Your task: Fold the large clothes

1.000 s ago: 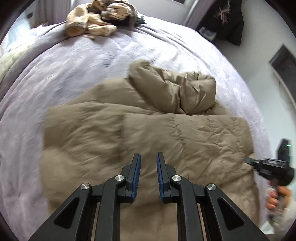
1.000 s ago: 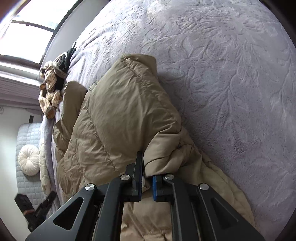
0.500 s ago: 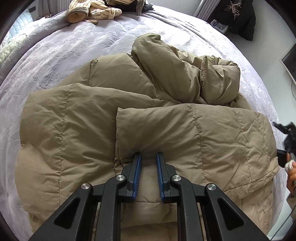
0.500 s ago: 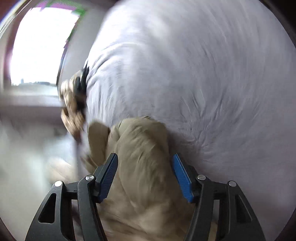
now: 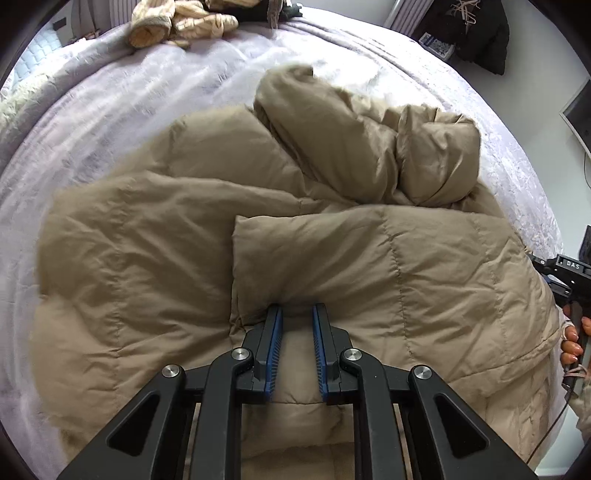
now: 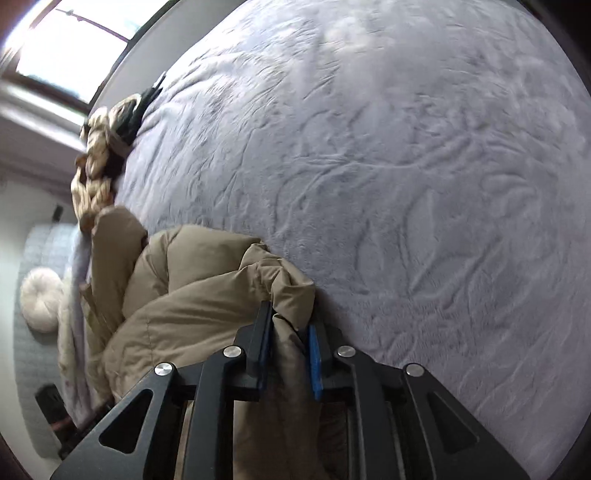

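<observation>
A large tan puffer jacket (image 5: 332, 266) lies spread on the lavender bedspread (image 5: 110, 110), one flap folded over its middle and a bunched sleeve or hood at its far side. My left gripper (image 5: 297, 314) is over the folded flap's near edge, its jaws slightly apart with fabric under them and nothing pinched. My right gripper (image 6: 290, 317) has its jaws closed around a bunched edge of the jacket (image 6: 207, 295) at the jacket's right side. It also shows at the right edge of the left wrist view (image 5: 569, 273), held by a hand.
A pile of cream knitted and dark clothes (image 5: 192, 22) lies at the far end of the bed. A dark coat (image 5: 469, 29) hangs on the wall at the far right. A white round cushion (image 6: 38, 299) lies beside the bed.
My right gripper let go of the jacket's edge, opened wide, then closed on a bunched edge again. My left gripper came down closer onto the folded flap.
</observation>
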`<state>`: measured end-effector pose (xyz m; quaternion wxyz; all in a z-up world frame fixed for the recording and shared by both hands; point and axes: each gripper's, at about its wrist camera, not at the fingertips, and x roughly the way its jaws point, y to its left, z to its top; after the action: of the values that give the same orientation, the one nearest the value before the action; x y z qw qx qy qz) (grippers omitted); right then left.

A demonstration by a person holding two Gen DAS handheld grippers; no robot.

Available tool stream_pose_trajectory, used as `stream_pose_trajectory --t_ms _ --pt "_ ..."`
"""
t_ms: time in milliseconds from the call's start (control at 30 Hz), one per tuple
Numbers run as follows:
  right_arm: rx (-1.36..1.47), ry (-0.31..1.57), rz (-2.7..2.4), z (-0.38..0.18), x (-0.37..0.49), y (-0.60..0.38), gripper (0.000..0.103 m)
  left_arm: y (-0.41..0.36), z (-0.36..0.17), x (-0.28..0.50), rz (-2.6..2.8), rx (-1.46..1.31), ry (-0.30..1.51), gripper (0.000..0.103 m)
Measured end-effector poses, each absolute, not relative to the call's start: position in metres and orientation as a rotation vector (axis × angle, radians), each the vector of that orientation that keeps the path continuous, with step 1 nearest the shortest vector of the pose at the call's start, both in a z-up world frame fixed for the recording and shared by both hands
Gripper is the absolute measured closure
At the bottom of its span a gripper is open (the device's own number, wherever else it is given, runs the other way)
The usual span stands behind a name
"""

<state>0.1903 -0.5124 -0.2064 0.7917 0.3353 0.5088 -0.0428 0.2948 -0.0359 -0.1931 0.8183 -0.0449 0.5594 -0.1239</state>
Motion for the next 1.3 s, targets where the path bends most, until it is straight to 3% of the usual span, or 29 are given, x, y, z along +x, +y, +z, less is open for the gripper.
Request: stream_pose_trajectory --t_ms 167,333,433,500,600,733,967,1167,1200,1233,1267,1300 --pt "0.52 1.057 -0.176 -0.157 0.168 -0.501 0.075 -0.02 -0.157 0.282 -0.262 -0.11 1.102 0.085" --pt "0.453 1.011 -0.053 -0.114 0.127 -0.477 0.076 -0.024 -0.176 0.291 -0.263 -0.066 1.142 0.085" --pt "0.422 1.089 -0.006 -0.133 0.119 -0.455 0.077 -0.03 -0.209 0.298 -0.244 -0.044 1.188 0.085" --pt "0.353 1.167 -0.044 -0.159 0.117 -0.446 0.085 -0.029 -0.215 0.299 -0.243 -0.073 1.18 0.085" --pt "0.354 1.196 -0.051 -0.186 0.121 -0.446 0.086 -0.031 -0.209 0.298 -0.222 -0.059 1.187 0.085" --pt "0.384 1.171 -0.063 -0.171 0.119 -0.448 0.085 -0.027 -0.192 0.29 -0.204 -0.04 1.186 0.085" --pt "0.423 1.137 -0.052 -0.139 0.093 -0.45 0.08 -0.021 -0.163 0.253 -0.171 -0.029 1.17 0.085" --pt "0.456 1.139 -0.055 -0.13 0.071 -0.441 0.065 -0.017 -0.148 0.222 -0.152 -0.052 1.17 0.084" --pt "0.454 1.14 -0.058 -0.127 0.067 -0.439 0.062 -0.017 -0.148 0.218 -0.147 -0.053 1.175 0.069" --pt "0.456 1.139 -0.057 -0.126 0.064 -0.438 0.061 -0.018 -0.147 0.214 -0.14 -0.053 1.179 0.021" --pt "0.457 1.137 -0.056 -0.125 0.062 -0.437 0.059 -0.018 -0.144 0.207 -0.119 -0.053 1.17 0.004" --pt "0.455 1.135 -0.054 -0.122 0.059 -0.436 0.057 -0.017 -0.139 0.199 -0.097 -0.051 1.132 0.0"
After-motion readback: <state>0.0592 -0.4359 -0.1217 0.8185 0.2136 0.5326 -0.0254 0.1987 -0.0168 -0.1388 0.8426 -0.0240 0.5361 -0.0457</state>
